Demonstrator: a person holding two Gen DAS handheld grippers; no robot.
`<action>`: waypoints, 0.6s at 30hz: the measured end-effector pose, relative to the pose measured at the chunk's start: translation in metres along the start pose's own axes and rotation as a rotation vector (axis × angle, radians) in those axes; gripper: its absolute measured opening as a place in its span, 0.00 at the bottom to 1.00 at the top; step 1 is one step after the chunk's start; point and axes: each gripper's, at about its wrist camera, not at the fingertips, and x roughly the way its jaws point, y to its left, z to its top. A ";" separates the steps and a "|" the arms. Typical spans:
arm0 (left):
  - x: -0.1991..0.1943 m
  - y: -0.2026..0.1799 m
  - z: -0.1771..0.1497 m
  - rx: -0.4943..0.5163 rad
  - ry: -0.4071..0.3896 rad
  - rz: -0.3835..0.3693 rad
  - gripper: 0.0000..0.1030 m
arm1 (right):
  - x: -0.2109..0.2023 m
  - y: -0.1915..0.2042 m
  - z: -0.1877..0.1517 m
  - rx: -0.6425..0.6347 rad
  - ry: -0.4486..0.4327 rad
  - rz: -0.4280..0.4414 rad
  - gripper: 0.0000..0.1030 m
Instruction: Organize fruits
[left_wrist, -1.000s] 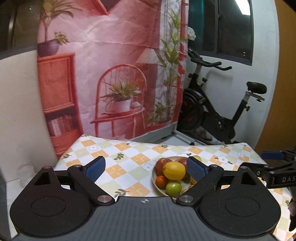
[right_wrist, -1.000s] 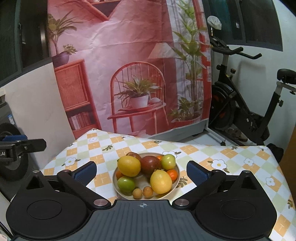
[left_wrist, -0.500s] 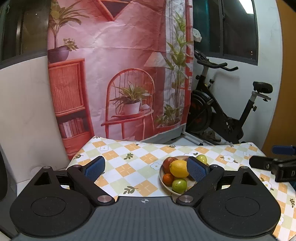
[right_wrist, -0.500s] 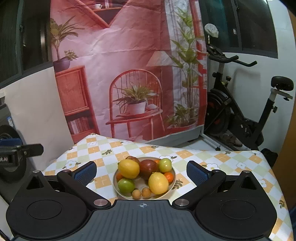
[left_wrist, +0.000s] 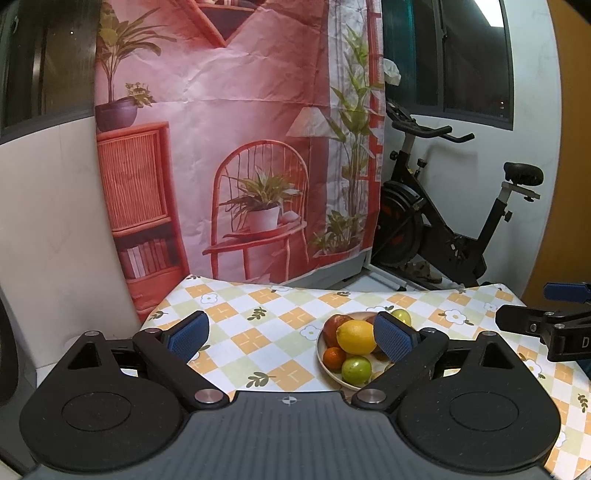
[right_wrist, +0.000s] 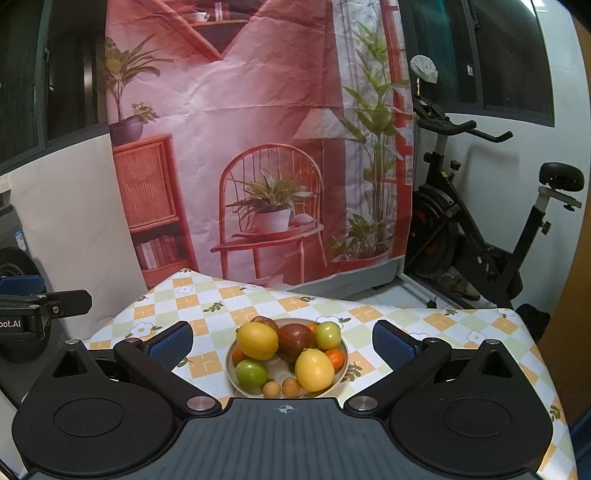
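- Fruits (right_wrist: 286, 352) sit heaped in a shallow bowl (right_wrist: 343, 363) on the checked cloth (right_wrist: 207, 306) of the table; none lies loose on the cloth as far as either view shows.
- Heap, from the right view: two lemons (right_wrist: 314, 369), a dark red fruit (right_wrist: 294, 338), two green fruits (right_wrist: 251, 372), small oranges (right_wrist: 336, 358) tucked low, and two little tan ones (right_wrist: 272, 388) at the near rim.
- Left gripper (left_wrist: 291, 334): jaws spread wide, holding nothing, with the bowl showing behind its right finger.
- Right gripper (right_wrist: 282, 341): jaws also spread wide and empty, the bowl centred between the fingers.
- Handling, as a judgement: round, smooth and prone to rolling; lemons firm and fairly heavy, the red fruit probably softer and easier to bruise.
- Best hold: across a fruit's widest middle, with a gentle squeeze.
- Top fruits offer clear sides; pulling a low one could tumble the heap.
- All fruit in one bowl fits either a finished gathering or a mixed heap awaiting sorting.
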 end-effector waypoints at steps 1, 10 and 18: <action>0.000 0.000 0.000 0.000 -0.001 -0.001 0.94 | -0.001 0.001 0.001 -0.001 -0.001 -0.001 1.00; -0.002 0.000 0.000 -0.002 -0.002 -0.010 0.95 | -0.004 0.000 0.003 -0.004 -0.001 -0.004 1.00; -0.003 0.000 0.000 -0.004 -0.005 -0.009 0.95 | -0.004 0.001 0.003 -0.003 -0.002 -0.004 1.00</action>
